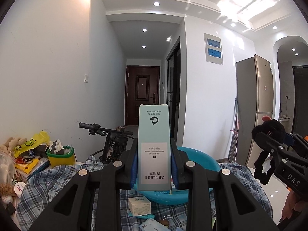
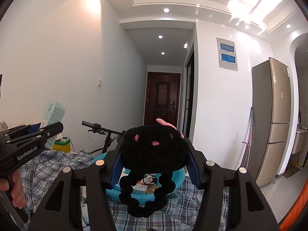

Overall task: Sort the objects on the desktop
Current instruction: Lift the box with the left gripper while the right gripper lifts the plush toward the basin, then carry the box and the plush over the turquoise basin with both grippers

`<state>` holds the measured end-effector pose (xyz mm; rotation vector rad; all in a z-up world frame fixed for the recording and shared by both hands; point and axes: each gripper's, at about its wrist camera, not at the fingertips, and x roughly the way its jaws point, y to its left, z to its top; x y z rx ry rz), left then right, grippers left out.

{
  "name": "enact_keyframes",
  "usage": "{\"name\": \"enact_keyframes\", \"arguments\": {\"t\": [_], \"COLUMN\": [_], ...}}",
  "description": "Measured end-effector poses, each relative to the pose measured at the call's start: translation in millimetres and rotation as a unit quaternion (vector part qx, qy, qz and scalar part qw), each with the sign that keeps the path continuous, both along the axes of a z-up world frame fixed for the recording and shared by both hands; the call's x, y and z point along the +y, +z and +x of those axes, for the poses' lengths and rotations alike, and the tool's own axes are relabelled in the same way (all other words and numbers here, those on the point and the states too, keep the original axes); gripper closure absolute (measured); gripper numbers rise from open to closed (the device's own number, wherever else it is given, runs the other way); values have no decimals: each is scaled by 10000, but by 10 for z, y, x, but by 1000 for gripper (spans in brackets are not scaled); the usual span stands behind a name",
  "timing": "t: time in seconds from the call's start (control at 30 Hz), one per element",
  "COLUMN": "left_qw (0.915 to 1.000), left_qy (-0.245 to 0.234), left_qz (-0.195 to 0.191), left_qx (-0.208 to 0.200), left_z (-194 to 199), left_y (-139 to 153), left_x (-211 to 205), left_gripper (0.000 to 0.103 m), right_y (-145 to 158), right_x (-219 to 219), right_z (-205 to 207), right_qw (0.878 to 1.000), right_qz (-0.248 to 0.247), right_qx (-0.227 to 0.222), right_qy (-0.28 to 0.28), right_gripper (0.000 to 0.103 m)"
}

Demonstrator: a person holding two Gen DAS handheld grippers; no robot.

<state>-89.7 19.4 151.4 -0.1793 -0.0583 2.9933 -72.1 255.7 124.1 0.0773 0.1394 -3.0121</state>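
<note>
Left gripper (image 1: 154, 165) clamps an upright toner box (image 1: 154, 146) and right gripper (image 2: 154, 161) clamps a black plush (image 2: 154, 150), both above the basin (image 1: 200, 161) rim.

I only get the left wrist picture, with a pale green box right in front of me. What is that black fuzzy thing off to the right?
Observer: A black plush toy with pink stitched marks, clamped in the right hand-held gripper.
Operator: Anything hanging from it?
Observer: Yes, a black loop dangles over the blue basin.
Operator: What's in the basin?
Observer: Small boxes and a cable; the toner box in the left hand-held gripper hides them from you.
</note>
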Motion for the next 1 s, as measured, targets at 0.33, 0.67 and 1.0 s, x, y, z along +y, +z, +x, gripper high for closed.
{"name": "enact_keyframes", "arguments": {"t": [0.33, 0.67, 1.0], "left_qw": [9993, 9989, 9973], "left_qy": [-261, -36, 193], "left_qz": [-92, -284, -227], "left_qx": [-248, -371, -665], "left_z": [-402, -864, -1489], "left_y": [-34, 103, 182], "left_x": [133, 73, -21], "left_gripper": [73, 73, 73], "right_y": [-57, 43, 232], "right_x": [-8, 10, 13], "right_z": [-396, -771, -1386], "right_qw": [9999, 9993, 9980], "right_qz": [1, 150, 230], "right_qx": [-149, -289, -581], "right_qy": [-86, -183, -130], "right_gripper": [47, 47, 47]}}
